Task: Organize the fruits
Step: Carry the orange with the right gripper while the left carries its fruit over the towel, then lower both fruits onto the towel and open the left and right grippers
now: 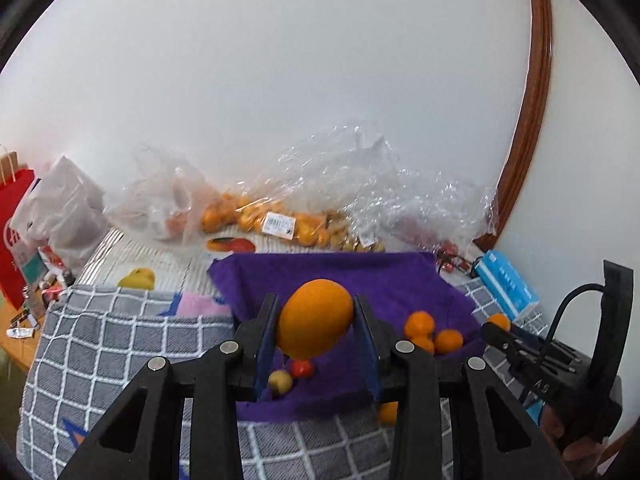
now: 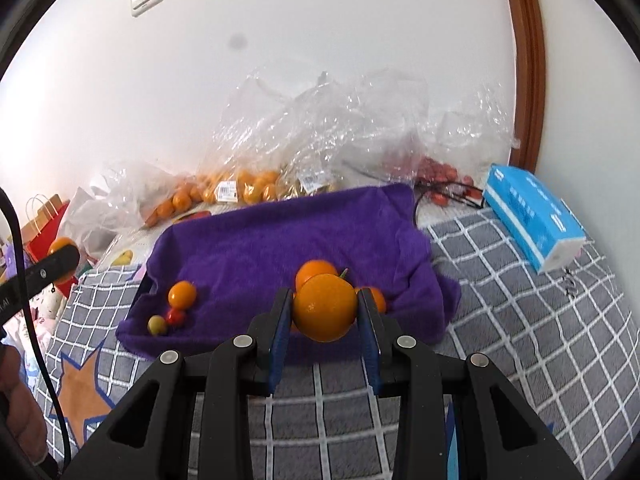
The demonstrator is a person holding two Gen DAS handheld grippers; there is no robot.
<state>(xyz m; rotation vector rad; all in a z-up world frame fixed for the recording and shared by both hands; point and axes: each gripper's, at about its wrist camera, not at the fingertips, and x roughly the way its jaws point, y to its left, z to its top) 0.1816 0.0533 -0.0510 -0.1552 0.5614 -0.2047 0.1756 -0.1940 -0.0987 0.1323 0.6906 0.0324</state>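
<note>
- Left wrist view: a grey checked blanket [image 1: 120, 332] spreads over the surface, and everything below is placed against the purple towel [image 1: 360, 276] lying on it.
- Clear plastic bags [image 1: 320, 184] of small orange fruit pile up behind the towel against the white wall; more bags [image 1: 68, 204] and a red paper bag [image 1: 12, 216] stand off its left side.
- A blue tissue box [image 2: 532, 216] lies on the blanket just past the towel's right edge.
- The left gripper [image 1: 316, 320] hangs above the towel's near half, its jaws clamped on a large oval orange fruit [image 1: 316, 320] lifted clear of the cloth.
- The right gripper [image 2: 325, 308] hovers over the towel's near right part, its jaws closed on a round orange [image 2: 325, 308].
- A yellow fruit [image 1: 138, 278] sits off the towel's far left corner, beyond the blanket's edge.
- Three small oranges [image 1: 430, 330] cluster on the towel's right side; in the right wrist view some of them peek out from behind the held orange.
- In the right wrist view, another small orange [image 2: 182, 294] rests on the towel's left part.
- A small red fruit [image 2: 176, 316] touches a small yellow-green one [image 2: 157, 325] near the towel's near left edge, just beside that orange.
</note>
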